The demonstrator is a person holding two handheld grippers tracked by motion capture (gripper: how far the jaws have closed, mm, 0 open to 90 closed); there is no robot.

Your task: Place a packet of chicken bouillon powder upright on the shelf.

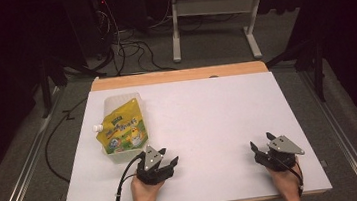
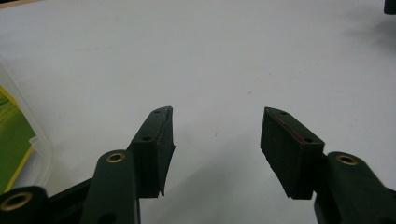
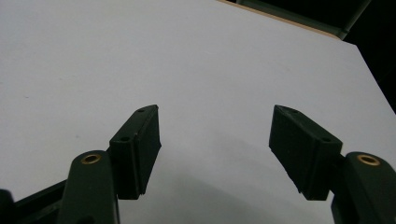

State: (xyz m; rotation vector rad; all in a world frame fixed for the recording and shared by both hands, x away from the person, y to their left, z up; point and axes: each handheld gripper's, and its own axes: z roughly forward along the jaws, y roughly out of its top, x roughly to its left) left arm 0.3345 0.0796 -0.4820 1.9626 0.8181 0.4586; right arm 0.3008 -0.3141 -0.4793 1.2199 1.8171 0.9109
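two grippers, left (image 1: 167, 155) and right (image 1: 260, 141), fingers apart, one yellow pouch (image 1: 120, 128), one table (image 1: 208, 112)

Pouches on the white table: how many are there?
1. A yellow-green spouted pouch lies in a clear container at the table's left, just beyond the left gripper.

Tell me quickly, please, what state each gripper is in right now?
Left gripper: open, holding nothing.
Right gripper: open, holding nothing.

A white-topped table (image 1: 209, 122) is carrying a clear container (image 1: 122, 154) holding a yellow spouted pouch (image 1: 121, 129) at nine o'clock.
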